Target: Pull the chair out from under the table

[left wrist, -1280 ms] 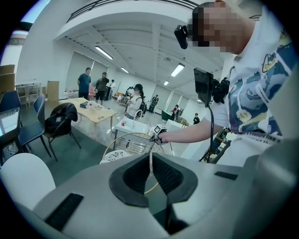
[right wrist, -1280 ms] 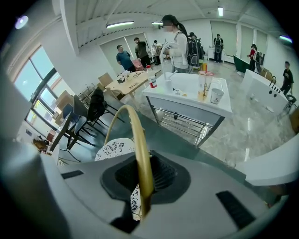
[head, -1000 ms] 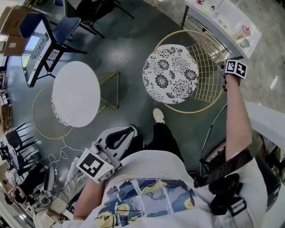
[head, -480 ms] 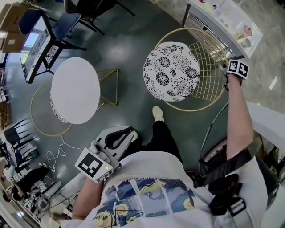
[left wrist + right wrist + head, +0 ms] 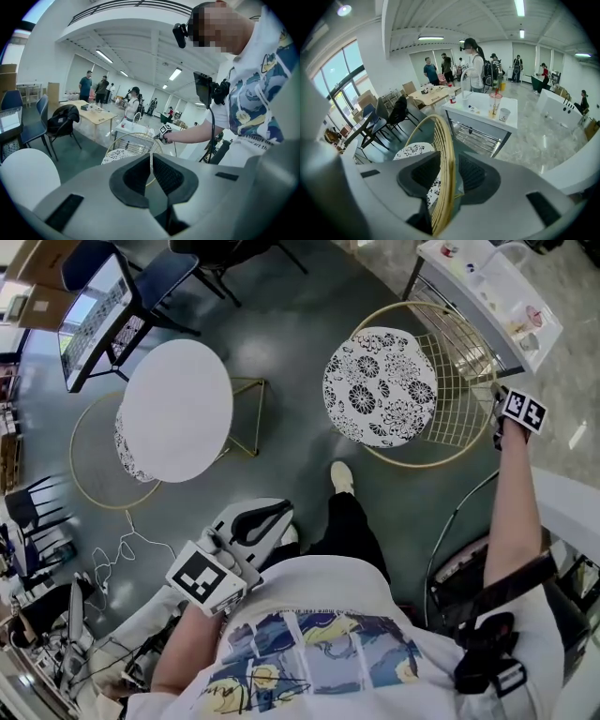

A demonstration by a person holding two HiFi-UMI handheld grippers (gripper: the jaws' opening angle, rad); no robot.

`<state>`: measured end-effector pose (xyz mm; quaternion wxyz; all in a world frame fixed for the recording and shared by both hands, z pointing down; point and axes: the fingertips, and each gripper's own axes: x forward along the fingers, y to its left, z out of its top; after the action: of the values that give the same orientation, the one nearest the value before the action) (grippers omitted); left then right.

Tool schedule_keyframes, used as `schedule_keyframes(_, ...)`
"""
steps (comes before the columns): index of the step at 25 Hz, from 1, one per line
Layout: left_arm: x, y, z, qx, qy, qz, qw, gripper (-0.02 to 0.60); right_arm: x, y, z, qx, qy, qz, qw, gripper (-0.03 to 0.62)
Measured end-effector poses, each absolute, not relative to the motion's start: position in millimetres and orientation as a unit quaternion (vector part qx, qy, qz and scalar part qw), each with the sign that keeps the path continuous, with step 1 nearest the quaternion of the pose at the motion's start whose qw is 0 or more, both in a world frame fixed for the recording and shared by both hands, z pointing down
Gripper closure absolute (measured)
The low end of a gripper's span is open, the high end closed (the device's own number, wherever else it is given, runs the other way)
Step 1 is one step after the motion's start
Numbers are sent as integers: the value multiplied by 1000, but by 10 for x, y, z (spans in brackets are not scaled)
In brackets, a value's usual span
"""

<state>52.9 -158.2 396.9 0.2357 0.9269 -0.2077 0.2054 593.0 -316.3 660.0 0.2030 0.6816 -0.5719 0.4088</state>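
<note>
Head view, chair: the chair [image 5: 380, 385] stands on the open floor, near the white counter [image 5: 487, 287] but not under it, and well apart from the round table [image 5: 178, 409].
Head view, chair direction: its wire back is on the counter side and the flowered seat opens toward the round table. The golden hoop is a little longer across the picture.
Head view, right gripper: the right gripper [image 5: 502, 407] is at the back rim on a stretched arm, I think because this edge is the easiest to pull.
Head view, left gripper: the left gripper [image 5: 253, 526] hangs close to the body and has no part in the work.
Left gripper view, jaws: the pads are pressed together with nothing between them. The chair is far ahead.
Right gripper view, jaws: the jaws are opening. The rim [image 5: 445, 164] passes between the pads, nearly upright, and neither pad seems to press on it.
Judgement: the pull looks finished and the rim is being let go.
</note>
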Motion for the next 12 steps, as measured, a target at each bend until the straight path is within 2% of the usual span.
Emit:
schedule_keyframes(7,-70,-960,3770,947,-188,165,204,571,5165,-2235,5822,707,-587,348,187,488)
schedule_keyframes(10,-420,-643,3731,950,-180,142,212,571,4445,-1775,5438,693,-623,306,197,490)
schedule_keyframes(12,-689,-378,3698,953,-176,137,207,571,3800,-1432,5197,673,-657,275,198,519)
